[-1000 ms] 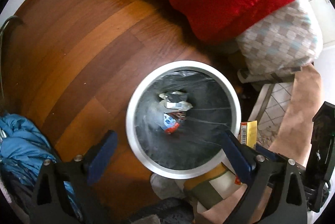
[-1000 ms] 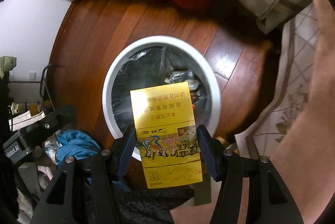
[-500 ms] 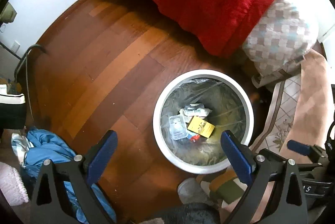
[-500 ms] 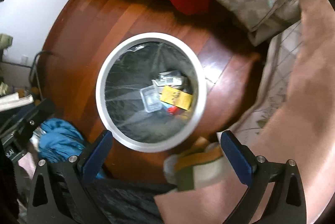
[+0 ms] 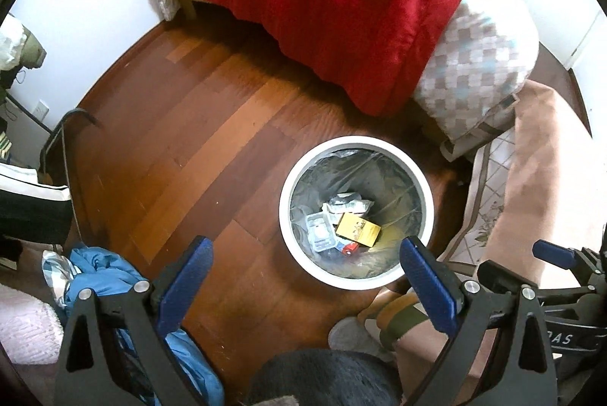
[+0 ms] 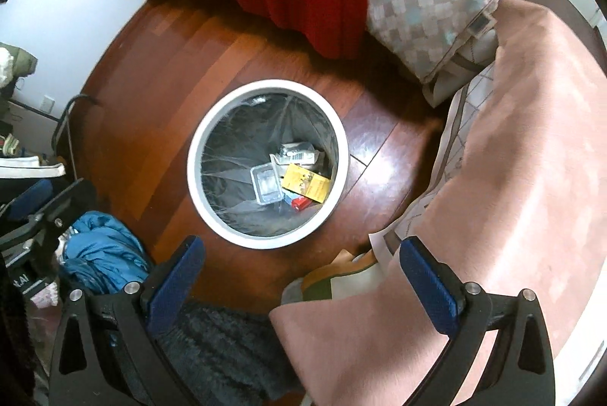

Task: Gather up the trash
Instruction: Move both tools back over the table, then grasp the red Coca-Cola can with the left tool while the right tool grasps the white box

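Note:
A round white trash bin (image 5: 356, 280) with a dark liner stands on the wooden floor; it also shows in the right wrist view (image 6: 267, 239). A yellow box (image 5: 358, 229) lies inside it (image 6: 305, 184) with a clear plastic tray (image 6: 266, 185), a white wrapper (image 5: 347, 203) and a red scrap. My left gripper (image 5: 303, 277) is open and empty, high above the bin's near side. My right gripper (image 6: 301, 277) is open and empty, above the bin's near edge.
A bed with a red blanket (image 5: 330, 11) and a checked quilt (image 5: 478, 64) stands behind the bin. A blue garment (image 5: 102, 277) lies on the floor at left. A patterned rug (image 6: 447, 155) and the person's pink-clad arm (image 6: 512, 178) are at right.
My right gripper opened and the yellow box dropped into the bin. Both grippers have risen away from the bin, so it looks smaller.

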The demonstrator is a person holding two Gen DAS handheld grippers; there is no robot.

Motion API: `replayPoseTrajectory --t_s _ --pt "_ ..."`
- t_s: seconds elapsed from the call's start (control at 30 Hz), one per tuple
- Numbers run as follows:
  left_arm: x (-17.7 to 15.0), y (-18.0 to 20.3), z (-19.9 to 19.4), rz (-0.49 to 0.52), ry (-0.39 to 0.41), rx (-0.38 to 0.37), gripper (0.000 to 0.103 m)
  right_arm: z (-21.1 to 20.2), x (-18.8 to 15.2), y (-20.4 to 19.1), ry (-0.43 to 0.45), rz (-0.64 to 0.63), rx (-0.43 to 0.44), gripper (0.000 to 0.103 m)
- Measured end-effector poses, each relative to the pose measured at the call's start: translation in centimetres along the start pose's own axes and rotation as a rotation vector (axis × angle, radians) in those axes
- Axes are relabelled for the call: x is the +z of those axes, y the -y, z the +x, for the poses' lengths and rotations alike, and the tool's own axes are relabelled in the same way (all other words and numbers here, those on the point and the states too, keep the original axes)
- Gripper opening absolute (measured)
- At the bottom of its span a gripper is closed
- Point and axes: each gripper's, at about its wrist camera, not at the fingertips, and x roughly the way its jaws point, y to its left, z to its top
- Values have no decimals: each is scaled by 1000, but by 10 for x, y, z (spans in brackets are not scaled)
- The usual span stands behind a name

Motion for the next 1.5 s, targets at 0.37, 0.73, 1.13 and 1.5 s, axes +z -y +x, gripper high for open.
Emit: replayPoseTrajectory --t_s 0.37,0.73,1.13,1.5 --pt "-11 26 -81 33 107 6 100 -108 -27 14 172 47 118 103" --pt "-25 176 -113 190 193 -106 100 -204 -92 176 258 271 62 103" --pt "-114 452 -24 510 50 -173 100 -166 -158 459 -134 219 -419 103" --pt "-141 498 -9 605 39 -133 100 -117 -151 522 -176 96 -356 96"
